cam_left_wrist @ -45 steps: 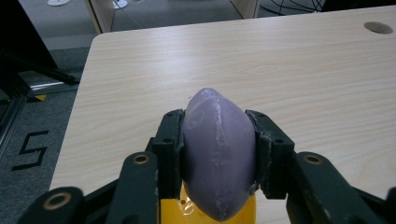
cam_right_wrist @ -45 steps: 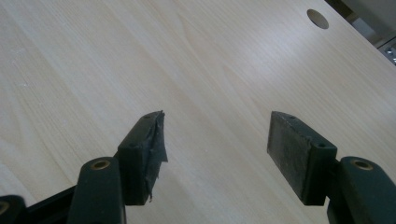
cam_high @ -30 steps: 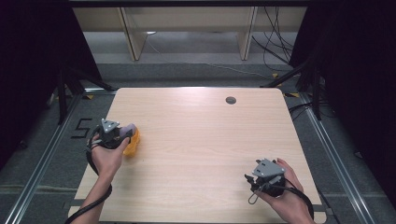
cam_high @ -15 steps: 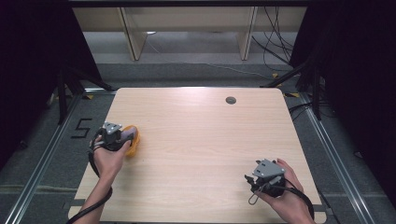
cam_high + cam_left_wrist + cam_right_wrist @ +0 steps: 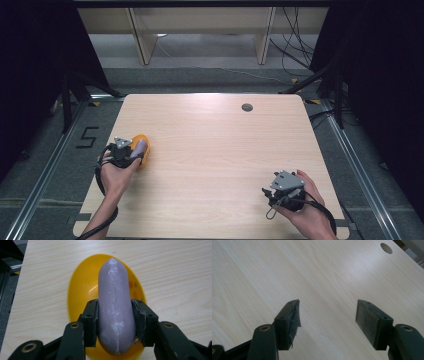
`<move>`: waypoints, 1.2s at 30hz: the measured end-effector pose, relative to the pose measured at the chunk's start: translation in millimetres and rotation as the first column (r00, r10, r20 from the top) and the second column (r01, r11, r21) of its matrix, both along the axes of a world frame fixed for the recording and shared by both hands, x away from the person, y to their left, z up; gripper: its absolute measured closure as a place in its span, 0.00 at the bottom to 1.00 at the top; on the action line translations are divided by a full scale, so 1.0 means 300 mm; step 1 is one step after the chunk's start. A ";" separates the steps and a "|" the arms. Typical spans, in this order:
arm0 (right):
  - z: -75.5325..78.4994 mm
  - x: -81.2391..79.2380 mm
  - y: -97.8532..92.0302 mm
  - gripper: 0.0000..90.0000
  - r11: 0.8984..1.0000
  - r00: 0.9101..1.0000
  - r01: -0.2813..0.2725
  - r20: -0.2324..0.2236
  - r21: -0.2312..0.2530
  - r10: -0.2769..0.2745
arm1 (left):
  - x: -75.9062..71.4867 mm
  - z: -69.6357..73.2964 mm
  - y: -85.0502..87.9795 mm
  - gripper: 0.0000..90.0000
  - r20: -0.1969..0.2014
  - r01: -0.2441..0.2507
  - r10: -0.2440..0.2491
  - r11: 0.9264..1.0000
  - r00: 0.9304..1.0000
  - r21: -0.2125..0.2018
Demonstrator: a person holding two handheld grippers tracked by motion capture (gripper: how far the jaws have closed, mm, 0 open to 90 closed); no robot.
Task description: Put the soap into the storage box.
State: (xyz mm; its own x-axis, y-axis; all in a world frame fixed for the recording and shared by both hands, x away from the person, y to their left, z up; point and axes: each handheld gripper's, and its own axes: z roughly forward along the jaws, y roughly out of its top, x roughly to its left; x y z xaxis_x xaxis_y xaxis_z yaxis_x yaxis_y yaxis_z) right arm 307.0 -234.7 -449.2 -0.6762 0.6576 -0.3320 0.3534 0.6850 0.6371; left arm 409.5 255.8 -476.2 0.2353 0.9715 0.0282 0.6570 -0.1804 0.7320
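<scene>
Soap point(image 5: 115, 307), purple bar, sits clamped btwn my left gripper point(image 5: 115, 322) pads, over yellow dish point(image 5: 82, 290) near table's point(image 5: 215, 150) left edge. Left jaws just eased a touch, pads on soap. Right gripper point(image 5: 327, 320) jaws apart w/ nothing btwn, low over bare wood.

Overhead light, even on the table point(image 5: 215, 150), with a pale glare patch mid-top; surroundings fall to near black. Left gripper view is sharp, with specular highlights on the yellow bowl point(image 5: 77, 292). Right gripper view is soft toward the far edge.
</scene>
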 end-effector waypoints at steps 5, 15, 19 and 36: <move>0.000 -0.001 -0.002 0.40 1.000 1.000 -0.001 0.004 -0.002 0.001 | -0.026 0.041 0.010 0.55 0.074 0.004 0.001 0.998 0.997 -0.064; -0.002 0.000 -0.009 0.39 1.000 1.000 0.005 -0.001 0.006 -0.005 | -0.219 0.106 0.054 0.48 0.247 0.070 -0.040 0.991 0.968 -0.114; -0.001 0.001 -0.011 0.39 1.000 1.000 0.009 -0.003 0.009 -0.009 | -0.294 0.065 0.057 0.47 0.227 0.091 -0.060 0.988 0.972 -0.126; -0.008 0.001 -0.016 0.39 1.000 1.000 0.003 -0.011 0.009 -0.003 | -0.423 -0.078 0.016 0.49 0.173 0.133 -0.105 0.979 0.979 -0.156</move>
State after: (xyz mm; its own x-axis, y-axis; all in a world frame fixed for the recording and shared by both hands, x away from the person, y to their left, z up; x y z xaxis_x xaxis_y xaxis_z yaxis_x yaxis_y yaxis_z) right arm 307.3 -239.4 -451.6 -0.6780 0.6625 -0.3185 0.3626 0.6783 0.6392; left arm 282.7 260.6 -499.7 0.3548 0.9312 -0.0835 0.5072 -0.1167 0.8539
